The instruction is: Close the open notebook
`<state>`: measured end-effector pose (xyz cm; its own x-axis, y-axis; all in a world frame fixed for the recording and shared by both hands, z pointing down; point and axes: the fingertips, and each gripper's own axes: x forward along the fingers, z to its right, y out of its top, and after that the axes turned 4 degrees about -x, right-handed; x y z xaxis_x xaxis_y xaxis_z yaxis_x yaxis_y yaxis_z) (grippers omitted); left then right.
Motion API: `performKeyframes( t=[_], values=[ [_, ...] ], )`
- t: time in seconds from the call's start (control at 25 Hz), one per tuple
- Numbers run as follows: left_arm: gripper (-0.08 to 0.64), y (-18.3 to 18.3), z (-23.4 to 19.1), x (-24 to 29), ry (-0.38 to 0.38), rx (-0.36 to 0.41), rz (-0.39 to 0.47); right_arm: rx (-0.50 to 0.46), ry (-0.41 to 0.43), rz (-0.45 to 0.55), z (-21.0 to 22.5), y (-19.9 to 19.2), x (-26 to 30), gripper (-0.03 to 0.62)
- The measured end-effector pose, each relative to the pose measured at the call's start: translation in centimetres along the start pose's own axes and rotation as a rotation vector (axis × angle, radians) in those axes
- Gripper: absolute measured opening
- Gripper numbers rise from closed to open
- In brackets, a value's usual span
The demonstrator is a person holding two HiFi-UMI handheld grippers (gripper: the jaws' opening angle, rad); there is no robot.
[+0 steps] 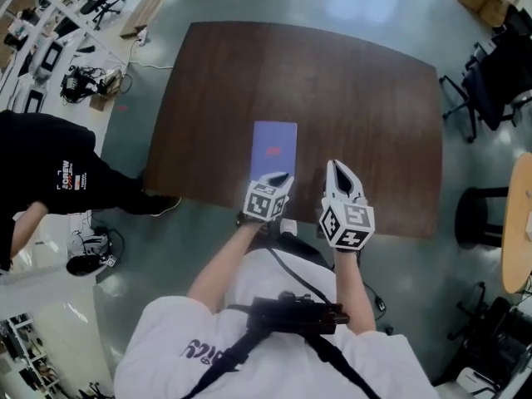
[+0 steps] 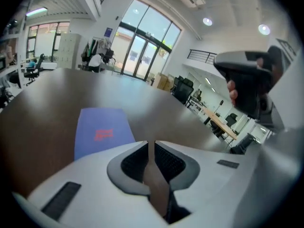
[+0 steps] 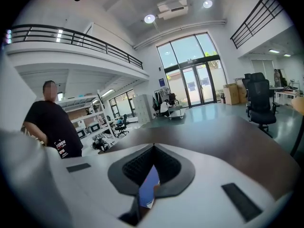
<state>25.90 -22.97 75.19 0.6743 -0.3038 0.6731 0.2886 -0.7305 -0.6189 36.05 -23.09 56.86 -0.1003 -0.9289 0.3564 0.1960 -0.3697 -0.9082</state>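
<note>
Left claw, ribbed pads barely apart, faces flat blue rectangular notebook.

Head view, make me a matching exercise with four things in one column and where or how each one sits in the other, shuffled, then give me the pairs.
Things:
1. notebook
2. left tool
3. right tool
4. person in a black top

Place or state:
A. standing beyond the left edge of the table
B. lying closed, blue cover up
C. over bare tabletop, right of the notebook
D. at the notebook's near end

Pairs: 1-B, 2-D, 3-C, 4-A
</note>
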Motion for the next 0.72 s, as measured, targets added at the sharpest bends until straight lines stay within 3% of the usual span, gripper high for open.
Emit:
performKeyframes(
  t=[0.2, 0.44, 0.64, 0.72],
  values=[
    [0.037, 8.4, 1.4, -9.0, 0.022, -0.009, 0.305, 0.001, 0.067, 0.072, -2.1, 4.0, -1.1, -0.006],
    [0.008, 17.7, 2.4, -22.6, 0.106, 0.092, 0.689, -0.052, 0.173, 0.2, -8.9, 9.5, -2.1, -0.006],
    [0.008, 21.6, 4.9, -30.1, 0.139, 0.243, 0.877, -0.198, 0.241, 0.317, -14.7, 13.6, -3.7, -0.006],
    [0.008, 22.1, 5.4, -32.1, 0.15, 0.291, 0.922, -0.214, 0.239, 0.347, -16.2, 14.7, -4.1, -0.006]
  ],
)
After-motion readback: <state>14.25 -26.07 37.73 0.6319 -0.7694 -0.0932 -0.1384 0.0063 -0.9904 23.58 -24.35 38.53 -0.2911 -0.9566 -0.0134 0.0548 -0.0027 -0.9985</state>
